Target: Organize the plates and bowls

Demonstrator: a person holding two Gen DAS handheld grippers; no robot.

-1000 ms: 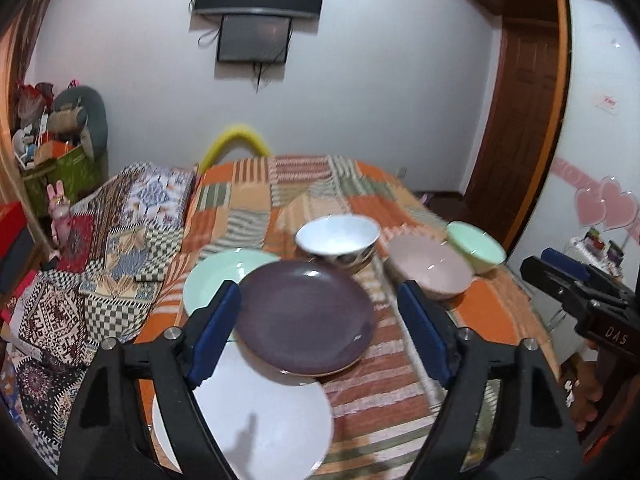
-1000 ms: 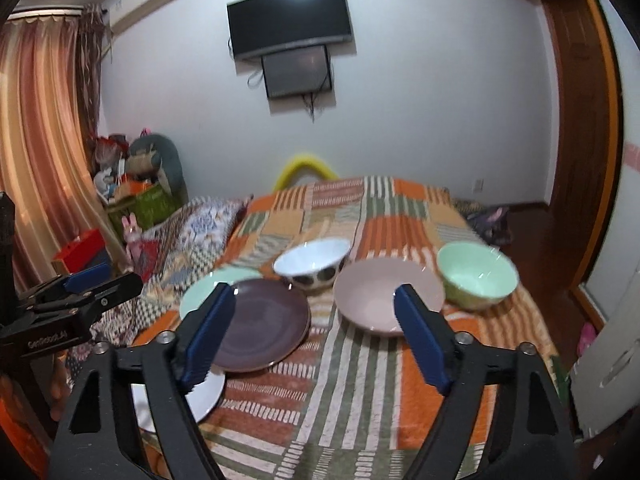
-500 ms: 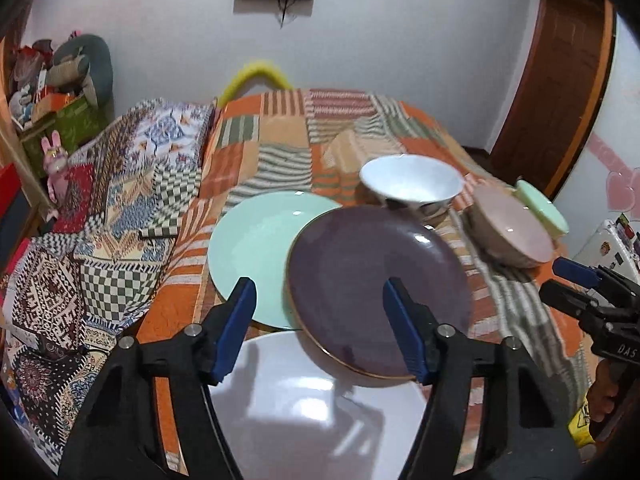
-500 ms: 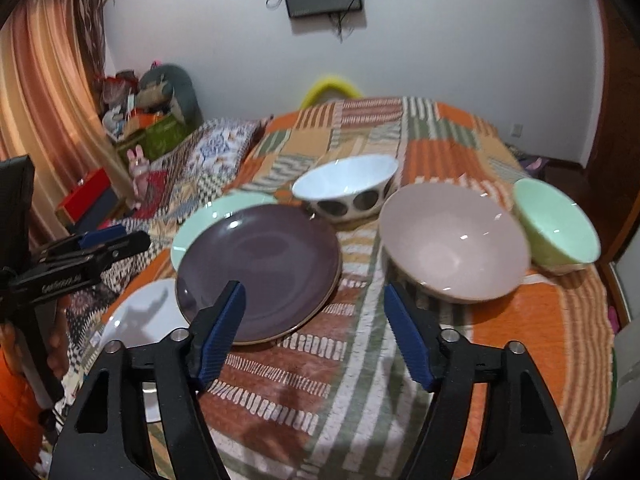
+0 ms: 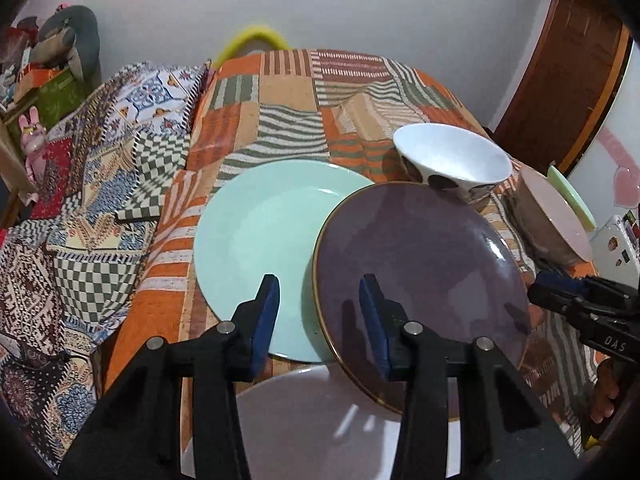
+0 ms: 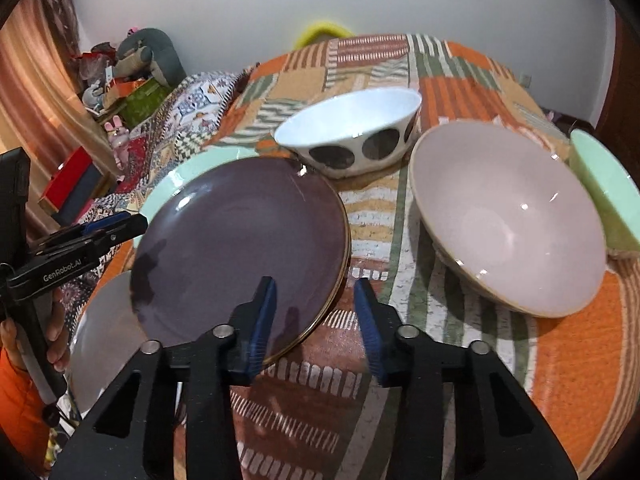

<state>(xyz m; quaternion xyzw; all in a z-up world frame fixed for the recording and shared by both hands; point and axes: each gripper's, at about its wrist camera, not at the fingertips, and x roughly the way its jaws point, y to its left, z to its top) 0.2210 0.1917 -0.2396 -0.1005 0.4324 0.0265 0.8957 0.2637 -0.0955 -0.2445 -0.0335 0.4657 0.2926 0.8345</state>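
Observation:
A dark purple plate (image 5: 420, 264) (image 6: 240, 248) lies on the patchwork bed cover, overlapping a mint green plate (image 5: 264, 240) (image 6: 172, 184) and a white plate (image 5: 320, 424) (image 6: 104, 336). A white bowl with dark spots (image 5: 452, 160) (image 6: 352, 132), a pink bowl (image 6: 508, 216) (image 5: 556, 220) and a green bowl (image 6: 604, 192) stand behind and to the right. My left gripper (image 5: 320, 320) is open, straddling the purple plate's left rim. My right gripper (image 6: 316, 316) is open, straddling its right rim. Neither touches it visibly.
The bed cover (image 6: 460, 80) drops off at the right edge near a wooden door (image 5: 560, 80). A second patterned blanket (image 5: 80, 200) lies on the left. Toys and boxes (image 6: 120, 80) are piled at the far left.
Both grippers moved forward and down toward the purple plate, and their jaws narrowed. Each now straddles one rim of the plate. The dishes have not moved.

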